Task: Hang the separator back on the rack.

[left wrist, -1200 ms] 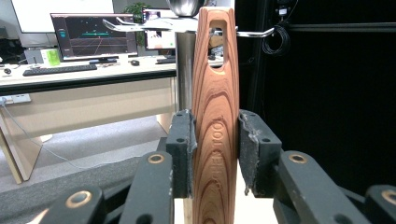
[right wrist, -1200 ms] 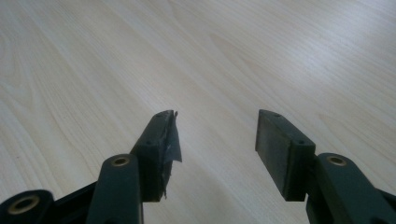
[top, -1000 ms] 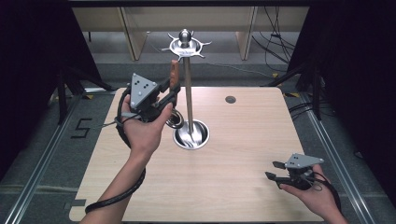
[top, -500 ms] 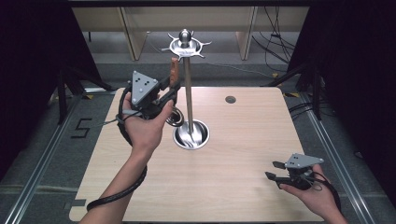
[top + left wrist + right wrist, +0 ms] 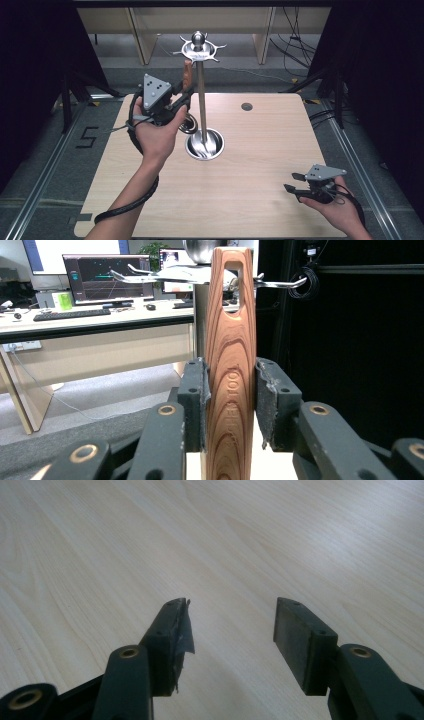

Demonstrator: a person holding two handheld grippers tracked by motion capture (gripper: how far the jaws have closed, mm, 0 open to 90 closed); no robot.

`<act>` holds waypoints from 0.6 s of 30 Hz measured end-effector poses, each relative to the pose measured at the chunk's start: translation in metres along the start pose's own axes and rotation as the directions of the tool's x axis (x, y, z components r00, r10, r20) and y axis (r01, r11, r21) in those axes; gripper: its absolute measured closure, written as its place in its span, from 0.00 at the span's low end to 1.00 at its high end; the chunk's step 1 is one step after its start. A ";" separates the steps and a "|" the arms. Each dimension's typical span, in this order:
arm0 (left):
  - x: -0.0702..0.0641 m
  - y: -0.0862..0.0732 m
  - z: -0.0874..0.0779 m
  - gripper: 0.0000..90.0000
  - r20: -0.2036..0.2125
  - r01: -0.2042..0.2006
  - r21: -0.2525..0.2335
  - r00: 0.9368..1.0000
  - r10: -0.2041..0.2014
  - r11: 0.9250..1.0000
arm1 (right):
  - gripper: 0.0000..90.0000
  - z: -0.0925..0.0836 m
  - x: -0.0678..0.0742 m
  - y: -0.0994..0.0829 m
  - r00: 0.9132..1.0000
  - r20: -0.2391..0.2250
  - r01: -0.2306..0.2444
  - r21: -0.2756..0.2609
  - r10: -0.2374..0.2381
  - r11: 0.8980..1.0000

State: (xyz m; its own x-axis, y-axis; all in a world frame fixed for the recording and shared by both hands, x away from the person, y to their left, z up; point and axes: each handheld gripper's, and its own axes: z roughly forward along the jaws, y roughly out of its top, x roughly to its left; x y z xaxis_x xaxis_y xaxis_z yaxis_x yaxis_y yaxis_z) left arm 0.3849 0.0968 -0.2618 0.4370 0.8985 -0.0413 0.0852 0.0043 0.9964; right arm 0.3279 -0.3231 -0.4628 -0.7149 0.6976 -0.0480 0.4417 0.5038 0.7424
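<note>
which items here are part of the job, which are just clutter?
In the job:
- wooden handle, clamped upright in the left gripper
- metal stand with hooks at its top, just behind the handle's slot

Lying about:
- right gripper, open and empty over the table
- monitors and keyboard on the desk behind

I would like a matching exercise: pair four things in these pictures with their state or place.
Things:
1. left gripper
2. right gripper
3. wooden handle
4. stand

States:
a. open, above bare table
b. upright metal pole, hooks on top
c. shut on something
d. held upright near the hooks

Pairs: 1-c, 2-a, 3-d, 4-b
</note>
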 end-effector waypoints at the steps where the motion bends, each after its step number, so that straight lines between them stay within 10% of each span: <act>1: 0.000 0.000 0.000 0.74 0.000 -0.001 0.000 1.000 0.001 1.000 | 0.54 0.000 0.000 0.000 1.000 0.000 0.003 -0.001 -0.003 1.000; 18: -0.001 0.000 0.009 0.74 -0.010 0.003 0.022 1.000 -0.002 1.000 | 0.54 0.000 0.000 0.000 1.000 0.000 0.000 0.000 0.000 1.000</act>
State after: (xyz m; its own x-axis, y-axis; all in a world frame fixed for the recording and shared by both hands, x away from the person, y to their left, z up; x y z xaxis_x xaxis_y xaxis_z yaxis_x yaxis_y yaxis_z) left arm 0.3925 0.0920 -0.2627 0.4282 0.9027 -0.0430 0.1062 -0.0030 0.9943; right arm 0.3277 -0.3232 -0.4625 -0.7149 0.6976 -0.0480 0.4417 0.5037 0.7424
